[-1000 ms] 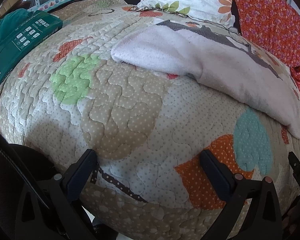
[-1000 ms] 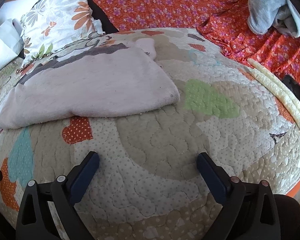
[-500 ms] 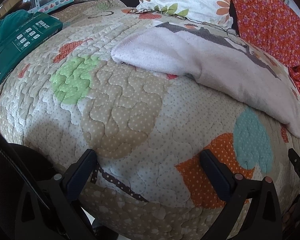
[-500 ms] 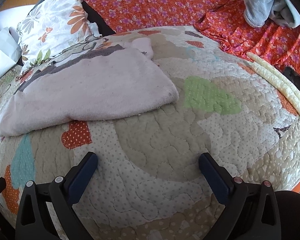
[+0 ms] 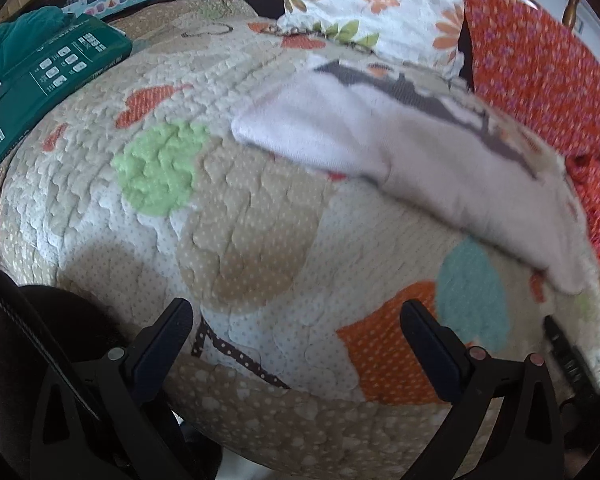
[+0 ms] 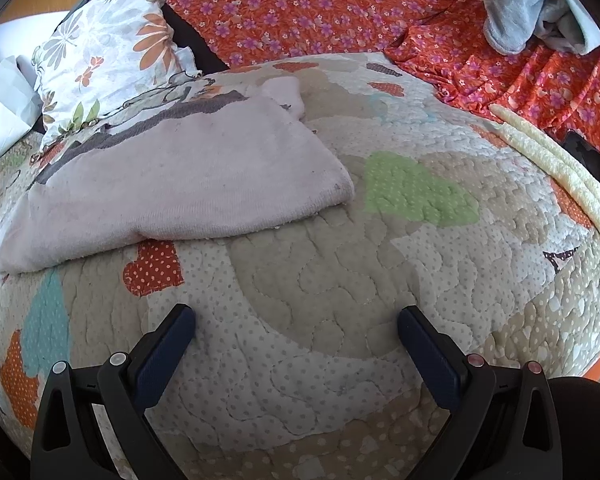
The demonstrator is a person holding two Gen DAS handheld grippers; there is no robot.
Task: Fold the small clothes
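Note:
A pale pink garment lies folded flat on the patchwork quilt, with a grey printed edge along its far side. In the right wrist view the garment lies ahead and to the left on the quilt. My left gripper is open and empty, low over the quilt near its front edge, short of the garment. My right gripper is open and empty too, over bare quilt just in front of the garment's near edge.
A floral pillow and an orange flowered sheet lie behind the quilt. A grey-blue cloth pile sits far right. A green box lies at the left. A cream foam strip runs along the quilt's right edge.
Both grippers have edged forward slightly toward the garment. The left wrist view is now a little motion-blurred. Both jaws stay open and the garment has not moved.

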